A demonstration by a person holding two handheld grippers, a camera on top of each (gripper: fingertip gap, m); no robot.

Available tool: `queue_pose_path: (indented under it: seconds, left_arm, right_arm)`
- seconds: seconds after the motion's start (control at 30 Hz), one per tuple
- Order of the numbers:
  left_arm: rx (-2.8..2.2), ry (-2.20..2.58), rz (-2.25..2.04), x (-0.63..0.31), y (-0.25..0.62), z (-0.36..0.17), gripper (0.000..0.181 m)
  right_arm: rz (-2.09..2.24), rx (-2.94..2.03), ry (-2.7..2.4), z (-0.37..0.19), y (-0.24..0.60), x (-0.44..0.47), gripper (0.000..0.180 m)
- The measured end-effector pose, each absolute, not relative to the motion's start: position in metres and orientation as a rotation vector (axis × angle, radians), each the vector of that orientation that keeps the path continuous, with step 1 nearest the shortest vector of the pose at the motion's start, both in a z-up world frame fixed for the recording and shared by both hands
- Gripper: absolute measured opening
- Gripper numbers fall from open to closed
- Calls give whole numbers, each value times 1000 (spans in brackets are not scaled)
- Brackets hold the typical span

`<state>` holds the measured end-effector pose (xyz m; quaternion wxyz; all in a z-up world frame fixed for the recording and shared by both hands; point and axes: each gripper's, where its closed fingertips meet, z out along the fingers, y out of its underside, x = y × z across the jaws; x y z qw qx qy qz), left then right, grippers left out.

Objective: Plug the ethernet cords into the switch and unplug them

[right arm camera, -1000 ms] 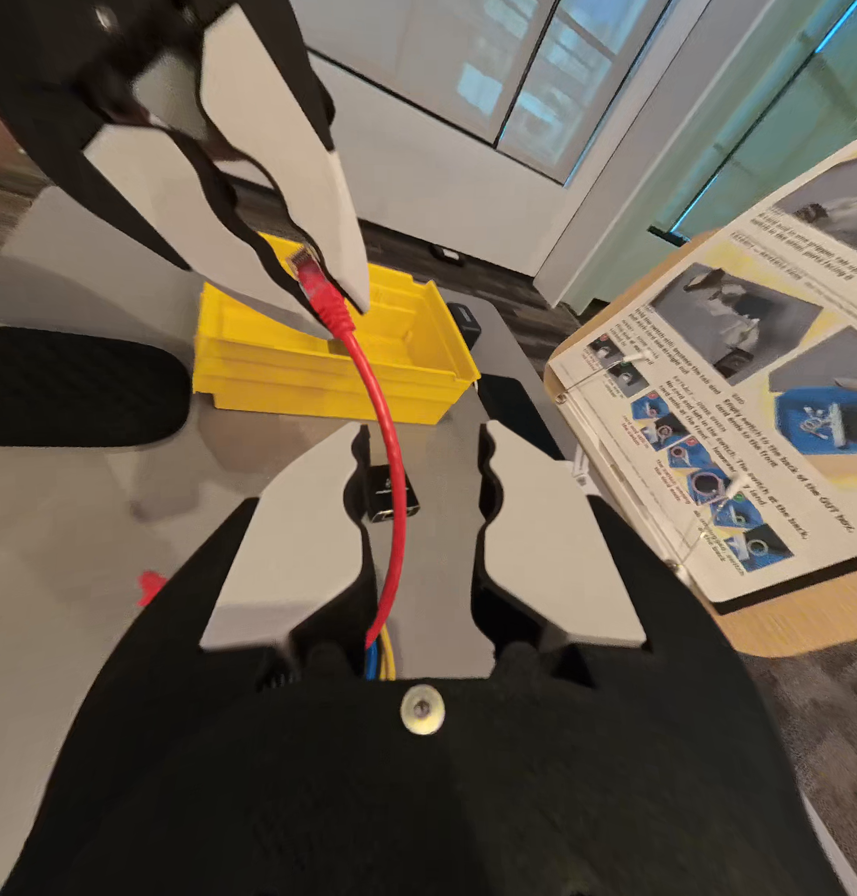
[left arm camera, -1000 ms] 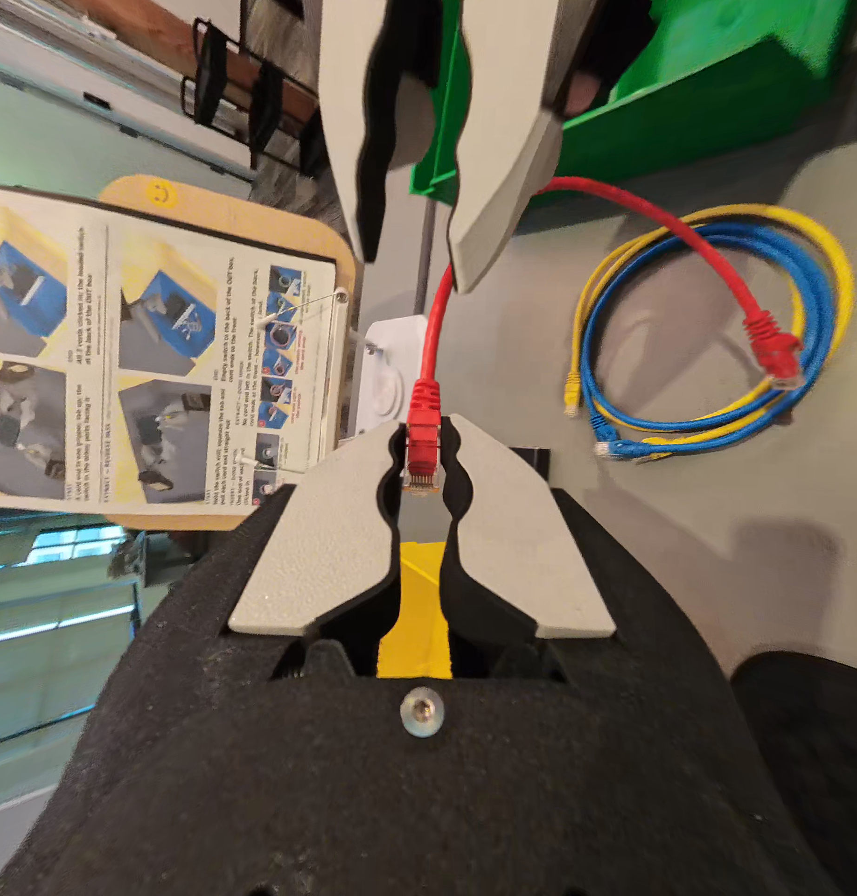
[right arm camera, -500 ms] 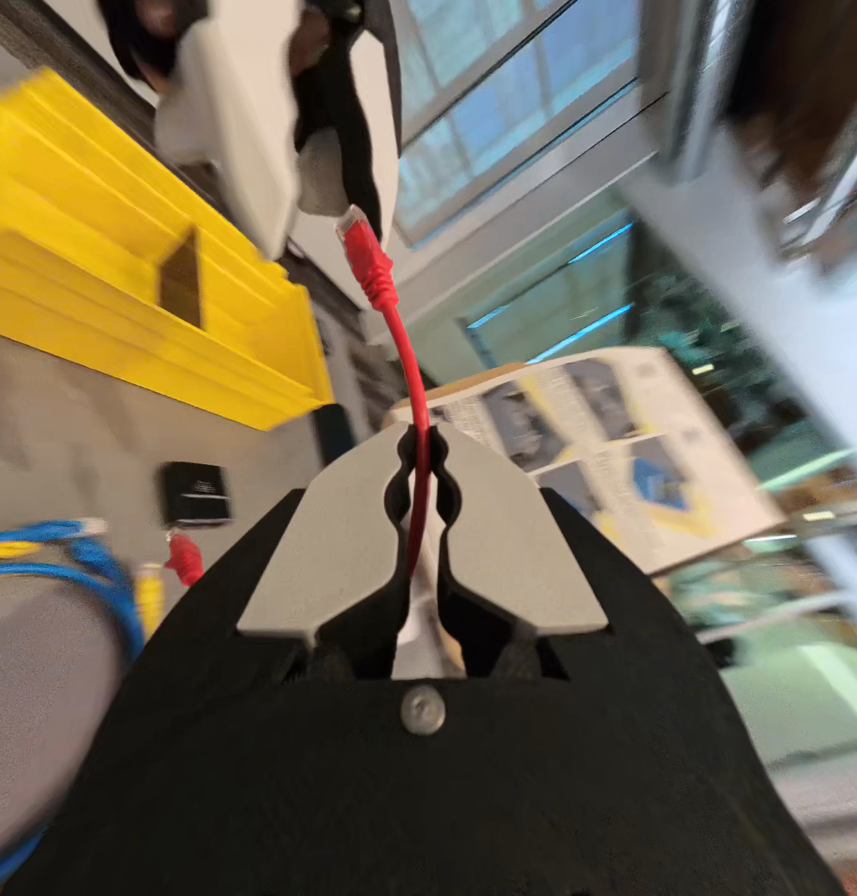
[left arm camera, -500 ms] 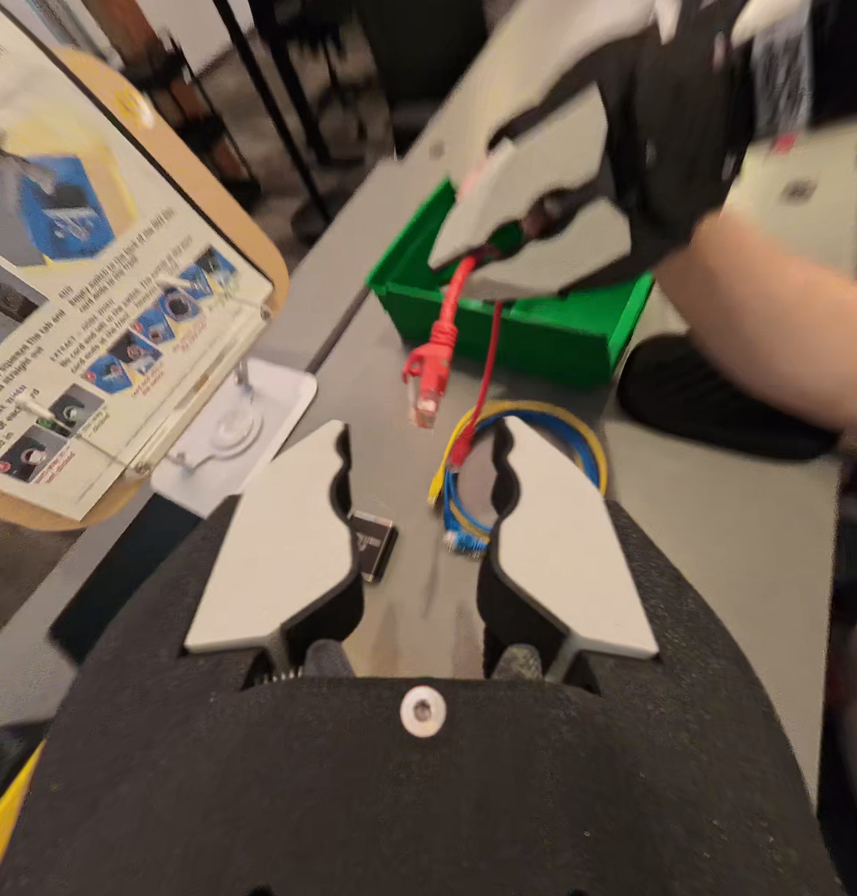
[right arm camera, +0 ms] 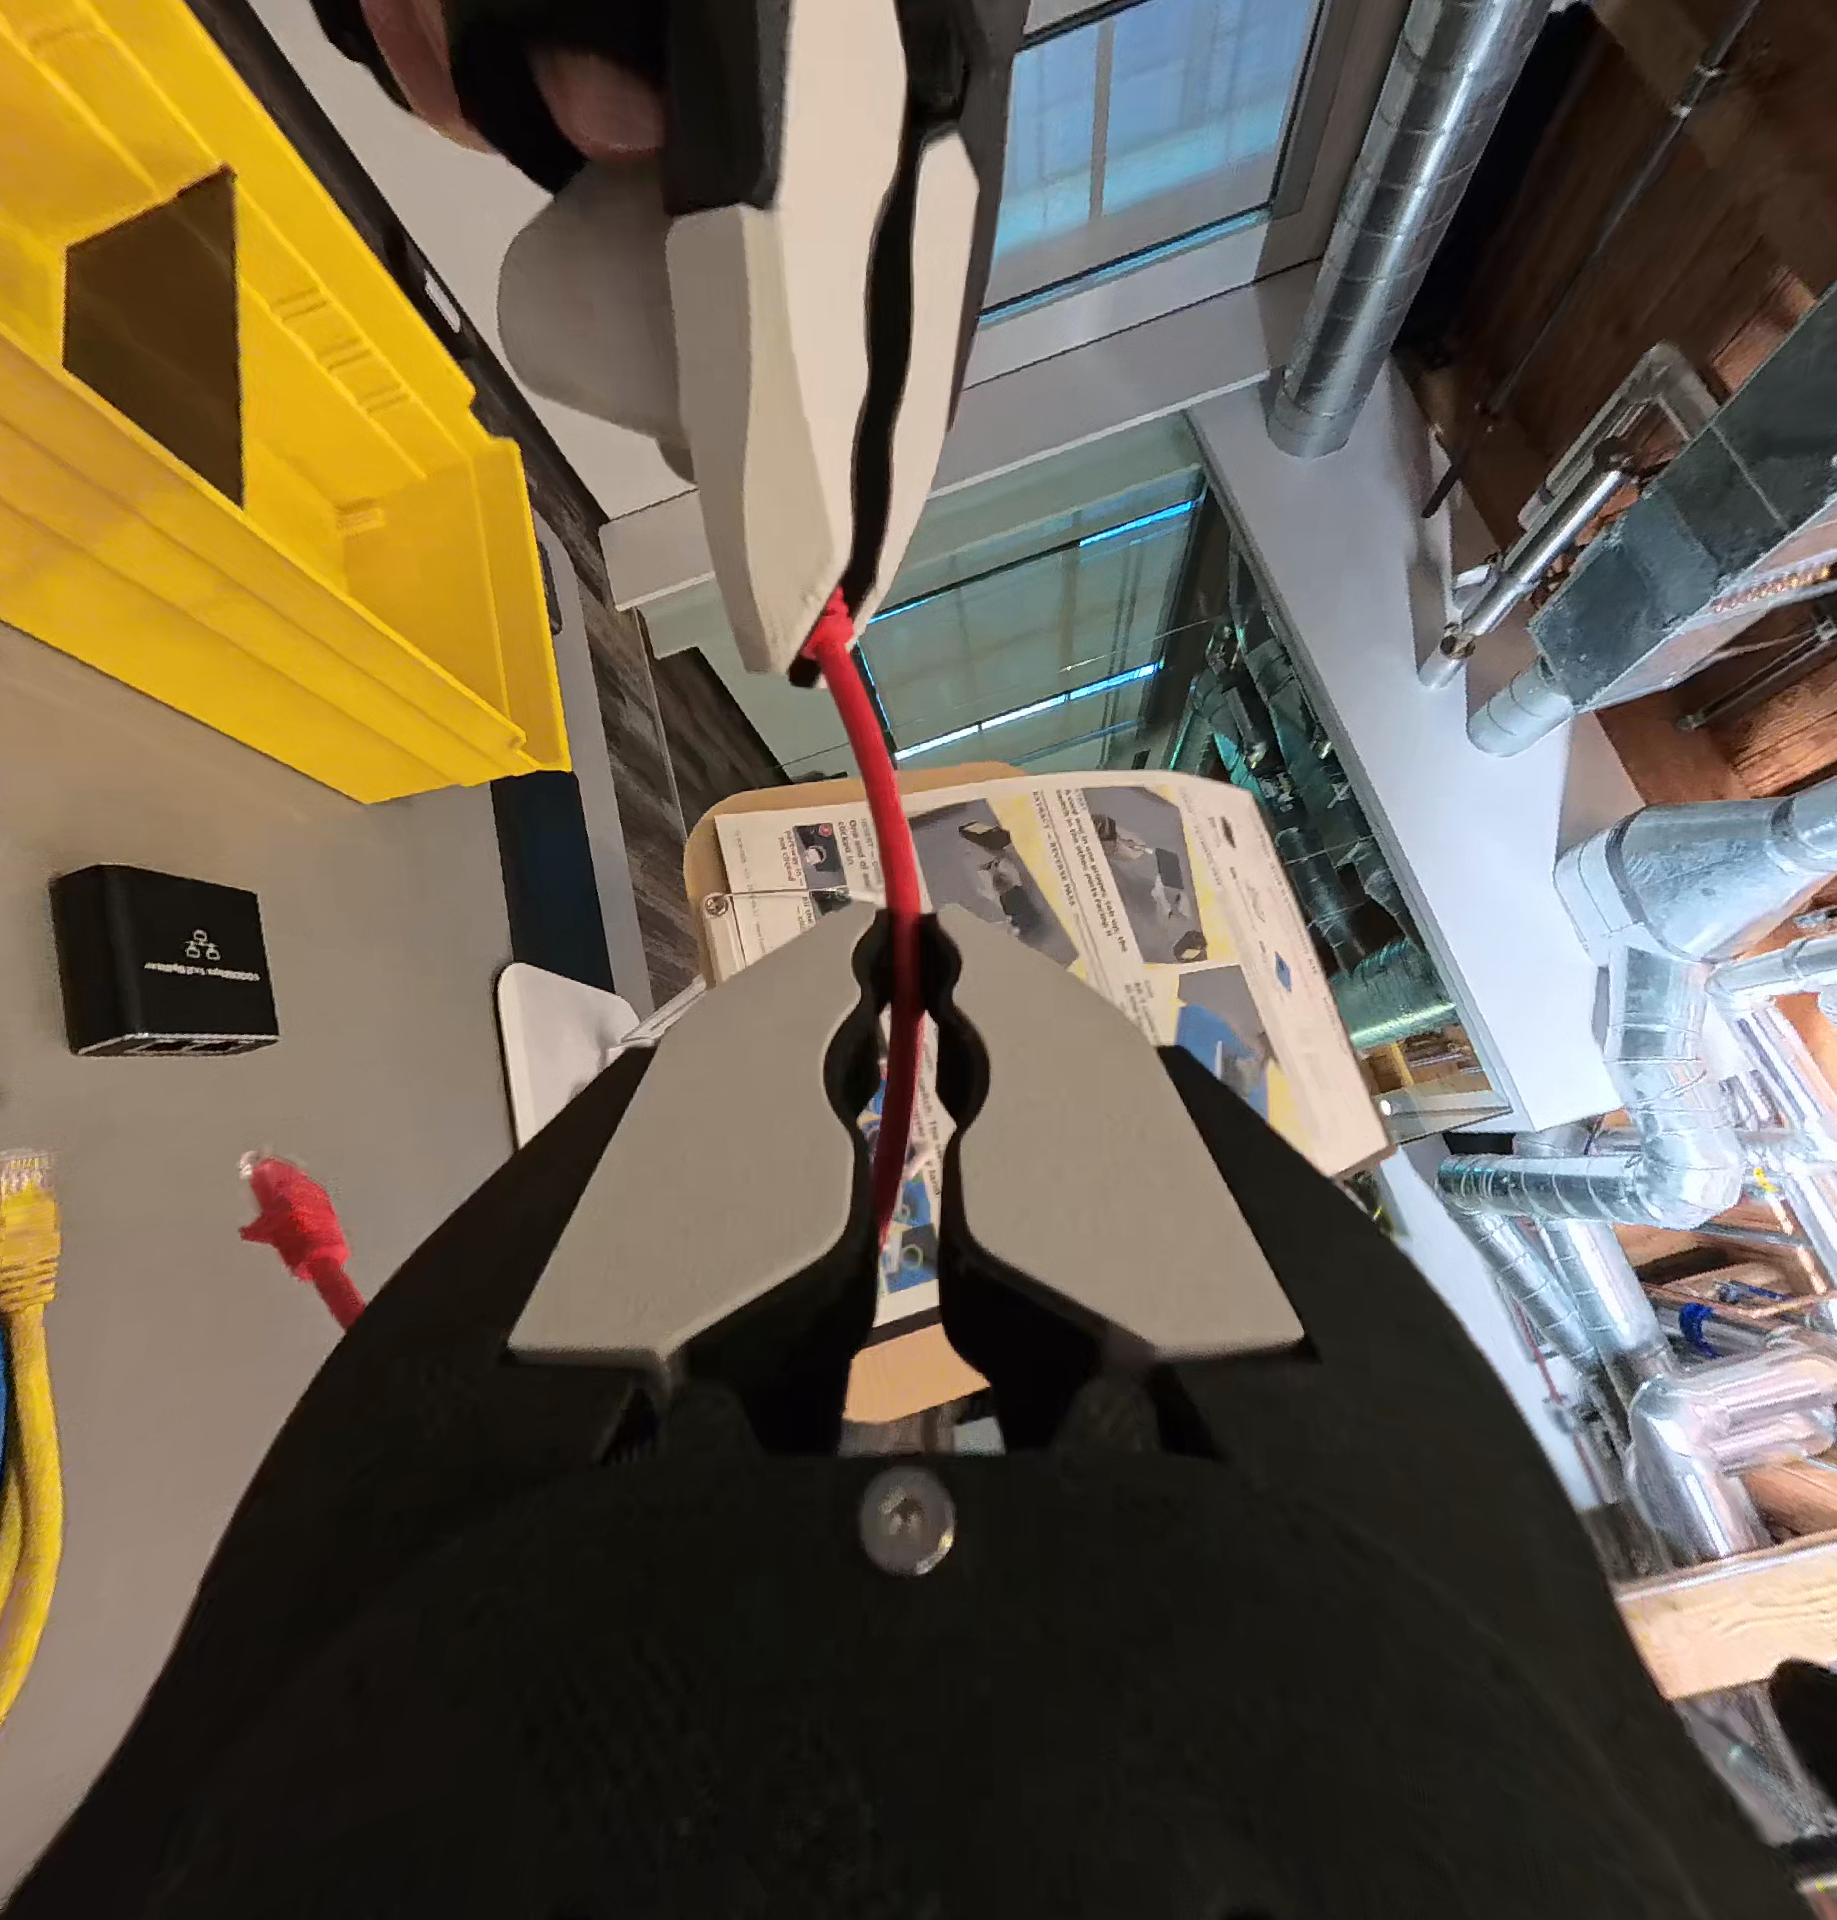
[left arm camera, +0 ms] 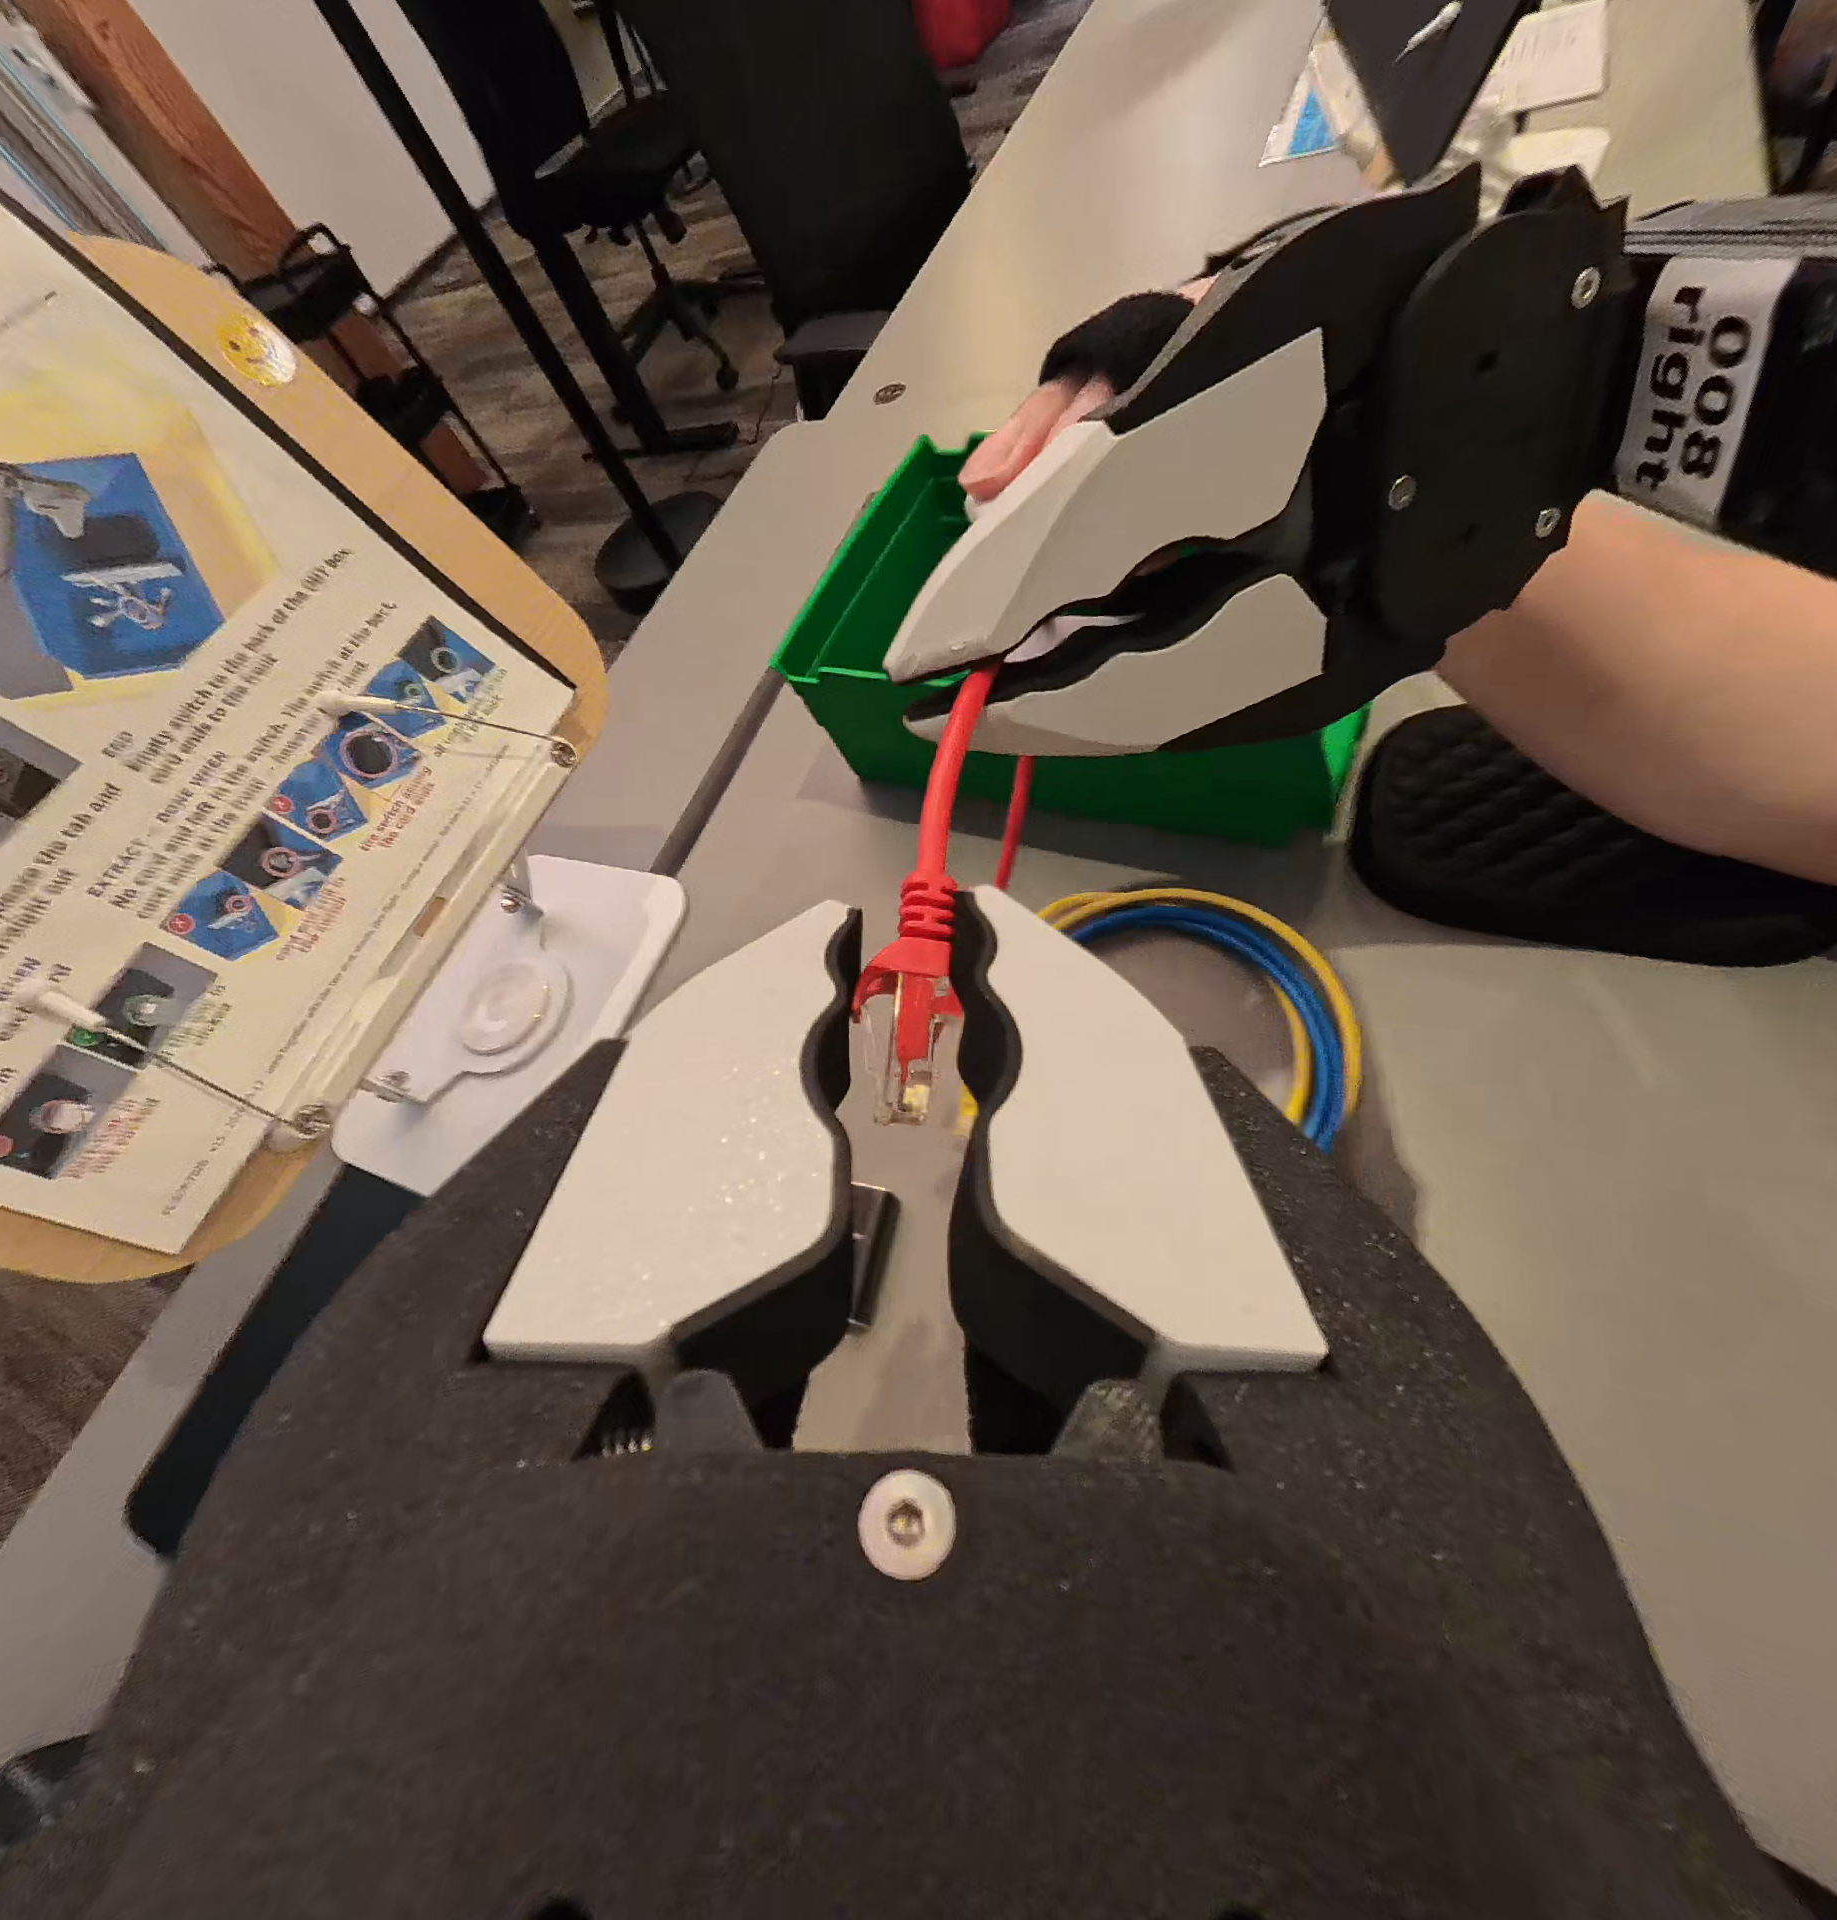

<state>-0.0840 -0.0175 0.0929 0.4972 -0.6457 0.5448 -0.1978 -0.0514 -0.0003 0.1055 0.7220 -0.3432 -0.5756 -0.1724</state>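
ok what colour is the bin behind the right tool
Green, clearest in the left wrist view.

The left wrist view looks down along its own fingers, close above the grey desk [left arm camera: 1516,1143], facing the green plastic bin [left arm camera: 1049,790] beyond. The right wrist view is rolled sideways, facing away from that bin toward the windows. Both views share the thin red ethernet cord [left arm camera: 940,790] [right arm camera: 883,810] and the printed instruction board [left arm camera: 218,779] [right arm camera: 1153,935].

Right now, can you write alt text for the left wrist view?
The left claw grips a red cable's plug above a grey table. The right claw pinches the same cable higher up, before a green bin.
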Motion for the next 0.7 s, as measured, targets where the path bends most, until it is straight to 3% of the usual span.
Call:
queue_pose_path:
  seconds: [0.1,0.17,0.37,0.5,0.7]
  left_arm:
    - [-1501,1282,-359,-84,-7,100,14]
    - [-1467,1231,-266,-90,0,109,14]
    - [-1388,1160,-215,-108,0,131,13]
    - [-1268,1206,-196,-101,-15,140,13]
    - [-1175,1320,-135,-80,-29,129,13]
  right_arm:
    - [-308,-812,-1208,107,9,-48,10]
    - [-163,-885,-1168,113,8,-48,23]
    - [977,-1151,-1263,115,-59,-76,3]
    - [1541,-1366,-1023,111,-45,-90,36]
    - [1868,-1266,-830,120,-33,-91,29]
